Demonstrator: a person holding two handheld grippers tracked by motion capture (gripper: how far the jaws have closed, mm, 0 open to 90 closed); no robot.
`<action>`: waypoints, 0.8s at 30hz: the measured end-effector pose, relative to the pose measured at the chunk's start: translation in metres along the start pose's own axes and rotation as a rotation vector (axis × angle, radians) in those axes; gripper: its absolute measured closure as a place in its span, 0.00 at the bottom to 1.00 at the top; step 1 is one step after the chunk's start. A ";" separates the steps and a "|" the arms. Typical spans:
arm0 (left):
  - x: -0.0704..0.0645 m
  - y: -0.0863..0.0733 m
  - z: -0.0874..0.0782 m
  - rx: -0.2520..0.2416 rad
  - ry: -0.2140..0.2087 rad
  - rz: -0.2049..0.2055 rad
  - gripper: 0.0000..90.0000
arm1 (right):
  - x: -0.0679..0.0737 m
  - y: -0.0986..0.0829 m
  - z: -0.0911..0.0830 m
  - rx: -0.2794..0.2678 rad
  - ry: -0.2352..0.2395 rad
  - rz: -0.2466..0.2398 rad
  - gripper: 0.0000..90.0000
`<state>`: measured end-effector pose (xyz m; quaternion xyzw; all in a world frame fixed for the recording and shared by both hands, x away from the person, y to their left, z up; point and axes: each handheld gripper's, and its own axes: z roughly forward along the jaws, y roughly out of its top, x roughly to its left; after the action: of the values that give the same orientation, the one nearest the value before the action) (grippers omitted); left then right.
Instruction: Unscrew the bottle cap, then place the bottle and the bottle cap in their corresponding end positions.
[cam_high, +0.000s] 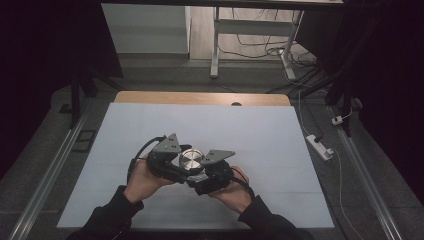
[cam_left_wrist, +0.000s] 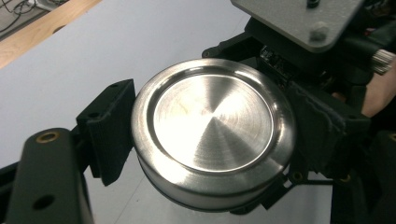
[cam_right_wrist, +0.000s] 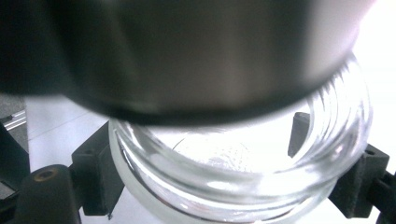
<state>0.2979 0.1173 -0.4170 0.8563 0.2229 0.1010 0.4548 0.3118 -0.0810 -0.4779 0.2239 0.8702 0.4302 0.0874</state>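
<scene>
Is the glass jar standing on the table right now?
No, the right gripper holds the glass jar clear of the white table.

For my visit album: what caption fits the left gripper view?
Left gripper clamps a steel lid on its rim, above the white table.

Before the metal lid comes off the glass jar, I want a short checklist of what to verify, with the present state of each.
1. Left gripper clamps the round brushed-steel lid on both sides: ok.
2. Right gripper clamps the clear glass jar on both sides: ok.
3. Lid parted from the jar's threaded neck: cannot tell; the right gripper view has the lid just above the neck.
4. Jar without contents: appears so, ok.
5. Bare space on the white table top for putting the lid down: ok.
6. Both hands steady on the grippers: ok.
</scene>
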 end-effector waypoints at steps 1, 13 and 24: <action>0.000 0.000 -0.001 -0.003 -0.001 -0.002 0.23 | -0.001 0.000 0.000 0.002 -0.002 0.003 0.17; 0.001 -0.001 -0.014 -0.017 -0.009 -0.011 0.23 | -0.012 0.000 -0.006 -0.013 -0.025 0.016 0.17; -0.004 -0.004 -0.021 -0.029 -0.028 -0.014 0.23 | -0.022 0.002 -0.009 -0.019 -0.042 0.028 0.17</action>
<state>0.2858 0.1327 -0.4086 0.8494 0.2212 0.0891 0.4708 0.3283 -0.0968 -0.4714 0.2443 0.8607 0.4349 0.1016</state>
